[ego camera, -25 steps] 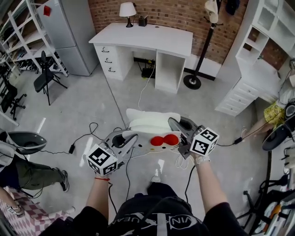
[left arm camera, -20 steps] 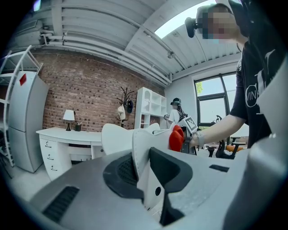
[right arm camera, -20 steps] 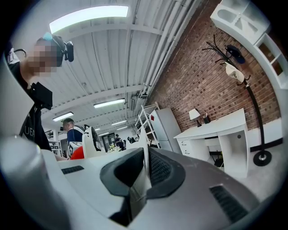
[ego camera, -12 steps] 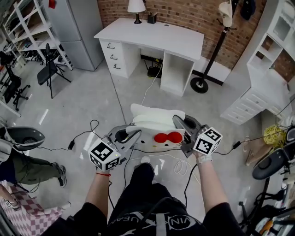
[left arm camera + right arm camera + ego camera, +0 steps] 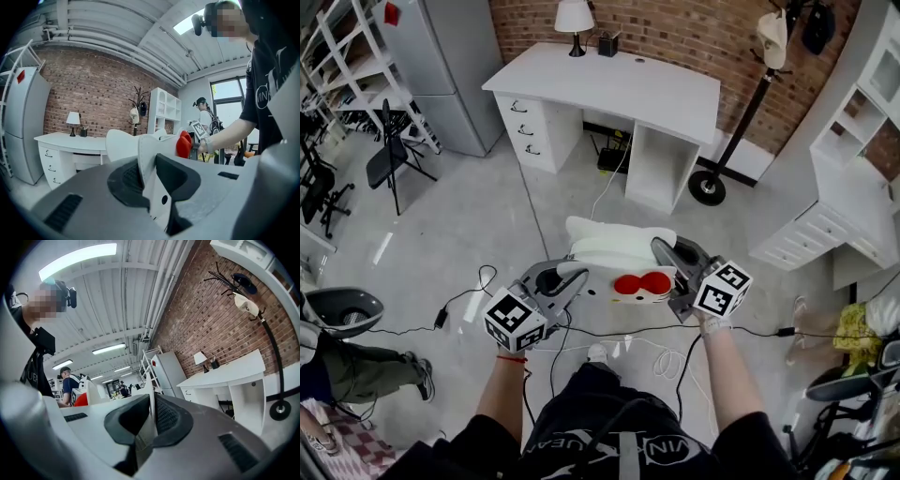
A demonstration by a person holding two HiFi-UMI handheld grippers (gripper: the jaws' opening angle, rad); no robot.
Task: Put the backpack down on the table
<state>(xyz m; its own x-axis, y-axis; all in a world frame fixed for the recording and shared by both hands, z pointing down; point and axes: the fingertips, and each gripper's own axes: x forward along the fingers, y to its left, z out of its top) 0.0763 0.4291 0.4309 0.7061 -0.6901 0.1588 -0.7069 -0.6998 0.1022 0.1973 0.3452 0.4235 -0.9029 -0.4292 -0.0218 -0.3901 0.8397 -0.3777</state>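
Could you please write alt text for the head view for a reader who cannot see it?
A person holds a white backpack with a red bow above the floor, left gripper and right gripper clamped on its sides. Ahead, a white desk with a lamp stands against a brick wall.

Letters "VIN", partly readable, on black shirt (image 5: pixel 581 441)

Head cam looks steeply down from above onto the grey concrete floor (image 5: pixel 459 216). Each gripper cam rides right behind its own jaws, super close, facing roughly level across the room — all three catch the white desk with drawers (image 5: pixel 609 84) by the red brick wall (image 5: pixel 694 33); head and left gripper views also share the white backpack with a red bow (image 5: pixel 609 248)
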